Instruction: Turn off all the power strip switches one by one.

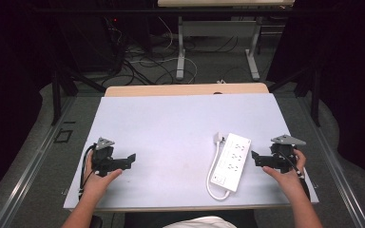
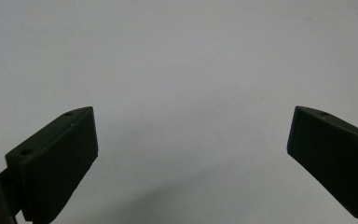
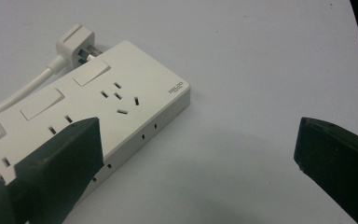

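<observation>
Just beside the wide-open right gripper lies the power strip

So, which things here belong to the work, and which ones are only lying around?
Belonging to the work:
- power strip
- its plug and cord
- right gripper, open beside the strip

Only lying around:
- cables on the floor
- far table legs

Power strip on table, right side.

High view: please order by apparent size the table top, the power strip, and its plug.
1. table top
2. power strip
3. plug, clearly the smallest, lying at the strip's far end.
</observation>
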Tool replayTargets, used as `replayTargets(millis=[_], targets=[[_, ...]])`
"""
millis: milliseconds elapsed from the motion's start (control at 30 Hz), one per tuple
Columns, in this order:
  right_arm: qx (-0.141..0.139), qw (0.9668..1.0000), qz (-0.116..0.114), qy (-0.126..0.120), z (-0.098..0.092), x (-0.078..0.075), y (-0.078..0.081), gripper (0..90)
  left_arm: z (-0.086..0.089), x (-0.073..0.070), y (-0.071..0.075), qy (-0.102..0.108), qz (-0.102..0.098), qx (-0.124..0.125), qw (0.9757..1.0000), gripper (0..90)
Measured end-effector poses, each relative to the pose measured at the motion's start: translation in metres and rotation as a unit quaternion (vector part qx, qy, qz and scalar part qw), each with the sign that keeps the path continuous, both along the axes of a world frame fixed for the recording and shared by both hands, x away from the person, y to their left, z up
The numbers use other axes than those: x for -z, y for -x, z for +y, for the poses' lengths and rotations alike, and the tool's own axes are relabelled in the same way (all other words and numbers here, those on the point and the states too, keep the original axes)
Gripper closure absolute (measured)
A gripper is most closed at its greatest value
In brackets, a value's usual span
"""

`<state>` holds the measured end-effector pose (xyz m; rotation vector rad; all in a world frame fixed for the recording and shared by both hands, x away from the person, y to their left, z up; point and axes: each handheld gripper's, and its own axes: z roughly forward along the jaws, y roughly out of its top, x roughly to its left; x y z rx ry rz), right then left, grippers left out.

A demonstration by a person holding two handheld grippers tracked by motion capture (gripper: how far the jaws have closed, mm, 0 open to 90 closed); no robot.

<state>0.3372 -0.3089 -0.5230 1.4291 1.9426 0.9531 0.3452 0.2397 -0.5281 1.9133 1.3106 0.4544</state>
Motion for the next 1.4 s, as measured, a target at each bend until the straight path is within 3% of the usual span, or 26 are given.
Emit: replayTargets(millis=[200,300,333,500,667,833,967,1000,1400], targets=[[-0.011,0.9999,-0.001,0.003,0.005,0.001,0.000,0.7,-0.001,-0.001,0.002,0.009,-0.002,0.006,0.9999,1.6],[-0.018,0.9998,-0.002,-0.001,0.009,0.000,0.001,0.7,-0.002,-0.002,0.003,-0.003,-0.003,0.014,0.9999,1.6],[-0.021,0.9998,-0.004,0.002,0.010,-0.001,0.001,0.7,-0.004,-0.001,0.004,0.000,-0.014,0.012,0.9998,1.6],[-0.024,0.9994,-0.017,0.017,0.017,-0.003,0.005,0.7,-0.004,-0.005,0.008,-0.004,-0.017,0.006,0.9998,1.6],[-0.053,0.9983,-0.019,0.011,0.026,-0.008,0.007,1.2,-0.007,-0.004,0.010,-0.008,-0.020,0.009,0.9997,1.6],[-0.069,0.9973,-0.017,0.016,0.036,-0.009,0.008,5.9,-0.006,-0.004,0.010,-0.018,-0.018,0.014,0.9996,1.6],[-0.081,0.9965,-0.015,0.017,0.042,-0.011,0.010,9.8,-0.006,-0.003,0.009,-0.015,-0.021,0.009,0.9996,1.7],[-0.089,0.9957,-0.014,0.020,0.046,-0.011,0.012,15.2,-0.006,-0.003,0.009,-0.015,-0.022,0.008,0.9996,1.7],[-0.131,0.9907,-0.016,0.035,0.064,-0.015,0.019,27.8,-0.006,-0.003,0.009,-0.015,-0.021,0.007,0.9996,1.7]])
